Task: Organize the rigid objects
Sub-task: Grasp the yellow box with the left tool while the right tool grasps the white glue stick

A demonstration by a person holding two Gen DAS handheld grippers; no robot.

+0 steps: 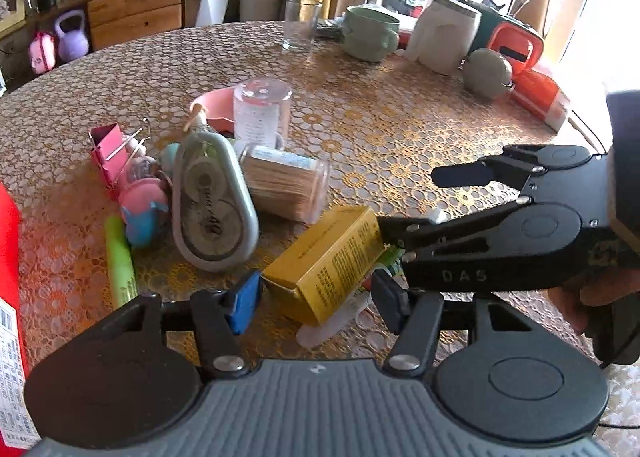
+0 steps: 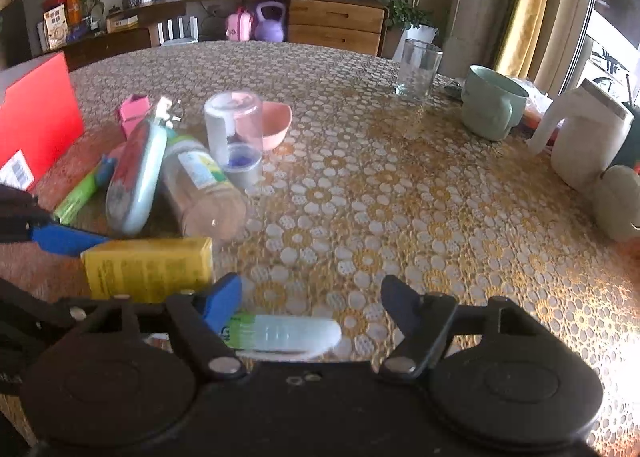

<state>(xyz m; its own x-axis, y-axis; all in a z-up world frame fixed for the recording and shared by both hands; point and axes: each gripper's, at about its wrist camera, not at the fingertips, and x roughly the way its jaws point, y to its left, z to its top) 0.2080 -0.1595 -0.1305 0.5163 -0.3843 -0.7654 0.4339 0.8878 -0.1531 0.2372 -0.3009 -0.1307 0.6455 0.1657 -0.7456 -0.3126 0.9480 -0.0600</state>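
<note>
A yellow box (image 1: 326, 263) lies on the table between the open fingers of my left gripper (image 1: 316, 299), partly over a clear tube with a green label (image 1: 340, 319). My right gripper (image 1: 416, 201) comes in from the right, open, its lower finger at the box's far end. In the right wrist view my right gripper (image 2: 312, 303) is open over the tube (image 2: 280, 333), with the yellow box (image 2: 148, 269) to its left. A pile sits behind: grey correction tape (image 1: 212, 197), toothpick jar (image 1: 284, 185), clear bottle (image 1: 262, 113), pink bowl (image 1: 214, 107), green marker (image 1: 119, 261).
A drinking glass (image 1: 302, 23), a green mug (image 1: 370, 33), a white jug (image 1: 444, 33) and orange containers (image 1: 520, 49) stand at the table's far right. A red box (image 2: 36, 121) stands at the left edge. A pink clip (image 1: 108, 153) and small toys lie by the pile.
</note>
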